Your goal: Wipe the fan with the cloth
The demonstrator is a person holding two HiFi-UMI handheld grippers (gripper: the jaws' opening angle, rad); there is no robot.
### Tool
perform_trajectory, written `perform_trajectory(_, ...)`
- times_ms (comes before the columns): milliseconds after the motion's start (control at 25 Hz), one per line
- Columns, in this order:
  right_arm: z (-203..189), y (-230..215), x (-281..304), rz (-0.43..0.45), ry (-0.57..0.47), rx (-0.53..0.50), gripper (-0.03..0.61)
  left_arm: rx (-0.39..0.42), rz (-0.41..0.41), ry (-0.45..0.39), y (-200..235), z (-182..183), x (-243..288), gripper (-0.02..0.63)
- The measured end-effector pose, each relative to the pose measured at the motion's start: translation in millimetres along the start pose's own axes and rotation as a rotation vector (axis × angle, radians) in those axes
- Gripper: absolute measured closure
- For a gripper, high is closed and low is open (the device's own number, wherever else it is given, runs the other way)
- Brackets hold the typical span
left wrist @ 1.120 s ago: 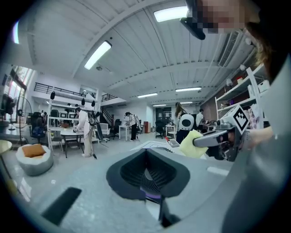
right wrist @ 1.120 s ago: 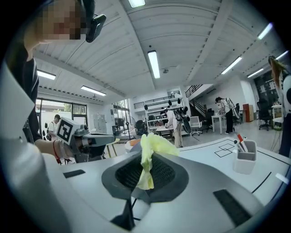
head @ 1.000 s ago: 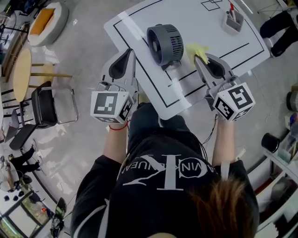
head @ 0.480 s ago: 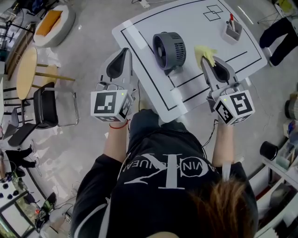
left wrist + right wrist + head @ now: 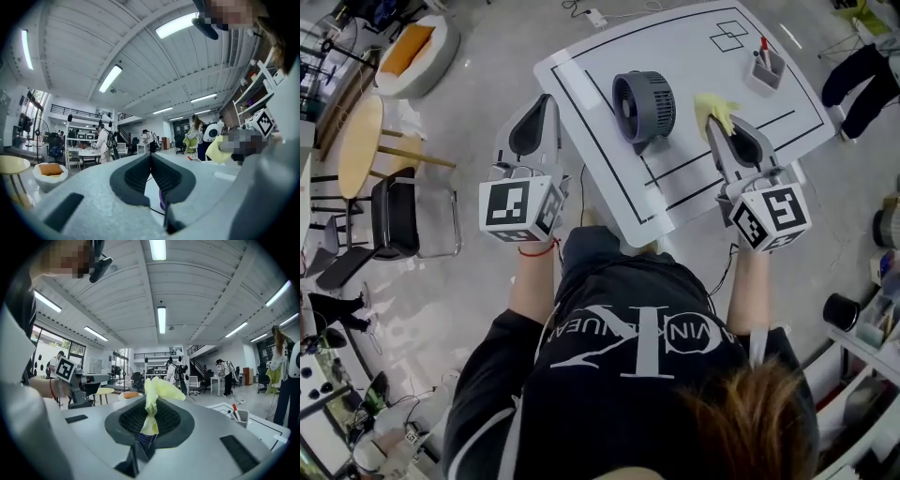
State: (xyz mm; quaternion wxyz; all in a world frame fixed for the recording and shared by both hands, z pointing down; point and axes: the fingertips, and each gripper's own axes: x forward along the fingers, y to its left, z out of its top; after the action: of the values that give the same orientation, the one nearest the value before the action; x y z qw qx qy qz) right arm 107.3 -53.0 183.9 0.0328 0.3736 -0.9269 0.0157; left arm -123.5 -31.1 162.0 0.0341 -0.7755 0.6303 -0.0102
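A small dark grey fan [image 5: 643,105] stands upright on the white table [image 5: 609,56] in the head view. My right gripper [image 5: 711,119] is shut on a yellow cloth [image 5: 713,110], held above the table just right of the fan; in the right gripper view the cloth [image 5: 154,397] sticks up from between the closed jaws. My left gripper [image 5: 547,98] hangs at the table's left edge, left of the fan, shut and empty; the left gripper view shows its jaws [image 5: 150,154] pressed together.
A grey pen holder [image 5: 766,66] with a red pen stands at the table's far right. Black lines mark the tabletop. A black chair [image 5: 394,216] and a round wooden table [image 5: 356,145] stand on the floor to the left. People and desks fill the room beyond.
Both grippers have risen a little, the left drifting slightly away from me. The table and fan sit farther up in the head view. The cloth stays in the right gripper.
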Motion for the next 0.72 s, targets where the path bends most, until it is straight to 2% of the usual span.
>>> perform_trajectory(720,1.3,-20.5,-17.9,-0.054,0.004,-0.013,0.548,-0.043,-0.003,-0.009,-13.0,-4.0,7.6,0.603)
